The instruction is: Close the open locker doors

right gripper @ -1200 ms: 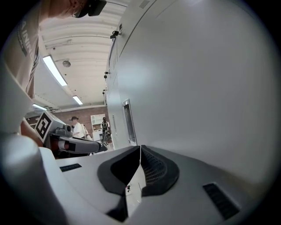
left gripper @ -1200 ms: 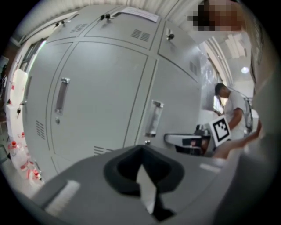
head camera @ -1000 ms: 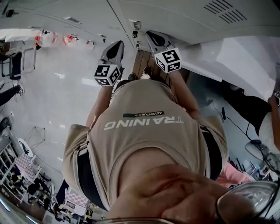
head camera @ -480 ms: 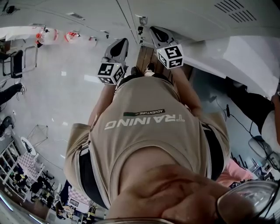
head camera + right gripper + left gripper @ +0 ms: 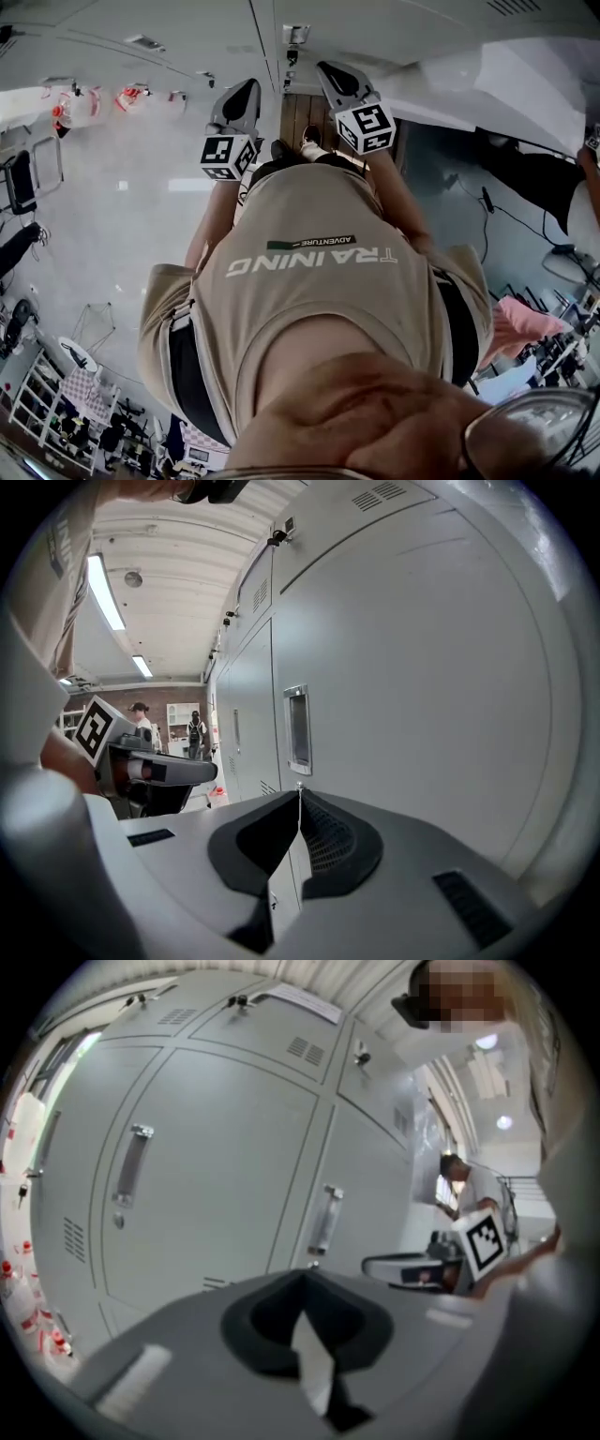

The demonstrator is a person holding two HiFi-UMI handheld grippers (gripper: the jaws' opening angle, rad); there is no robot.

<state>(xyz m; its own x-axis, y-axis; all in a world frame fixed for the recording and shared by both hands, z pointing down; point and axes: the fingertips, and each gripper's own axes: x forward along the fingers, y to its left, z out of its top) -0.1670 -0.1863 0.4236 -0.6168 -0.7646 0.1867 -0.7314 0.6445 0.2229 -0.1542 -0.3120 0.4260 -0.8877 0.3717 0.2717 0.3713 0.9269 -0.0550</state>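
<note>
Shows the left gripper (image 5: 302,1277) with jaws pressed together at the tips, gripping nothing. Places the pale grey metal locker doors (image 5: 216,1176) ahead of and above those jaws, well apart from them. Shows them lying flush in that view, with an upright silver bar handle (image 5: 324,1220) just above the tips and a second one further to the jaws' left. Shows the right gripper (image 5: 299,794) likewise shut tip to tip and empty. Sets a broad locker front across the whole space to the right of its jaws, and a recessed silver handle (image 5: 296,728) directly above the tips, in line with the closed jaw seam. From the head camera, catches both grippers raised side by side beyond a beige printed T-shirt (image 5: 309,281), tips pointing at the locker fronts, contact with the metal not discernible. Leaves a white slab (image 5: 506,84) off to the right of the right gripper's jaws, too unclear to call an open door. Against a second ago, finds both grippers a little higher in the head view, still side by side and aimed at the same stretch of locker fronts. Finds the white slab swung up toward the top right corner, and the slotted vents (image 5: 514,7) above it almost out of frame.
</note>
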